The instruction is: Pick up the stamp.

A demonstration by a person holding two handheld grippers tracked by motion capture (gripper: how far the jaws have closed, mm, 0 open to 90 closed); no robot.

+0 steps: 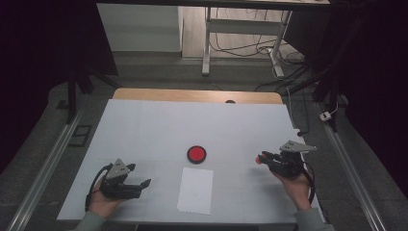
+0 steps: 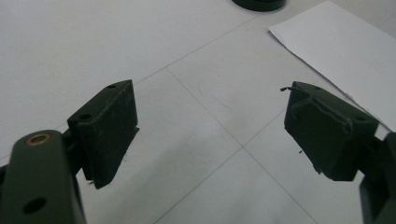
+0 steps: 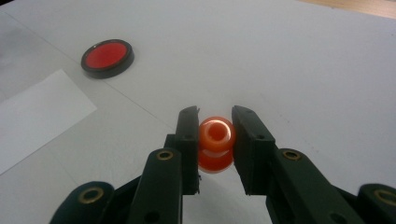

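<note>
Clearly, an orange stamp [image 3: 215, 142] was held clenched in the right gripper [image 3: 214, 140] above the table [image 1: 144, 125]; the red ink pad [image 3: 107, 57] lay ahead-left, nearer than the released left gripper [image 2: 210, 130].

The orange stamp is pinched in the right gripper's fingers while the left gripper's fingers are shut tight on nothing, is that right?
Not quite. The left gripper is not shut: the left gripper view shows its fingers standing wide apart over the bare white table, with nothing between them. The rest holds: the right gripper view shows the right gripper pinching the orange stamp.
</note>
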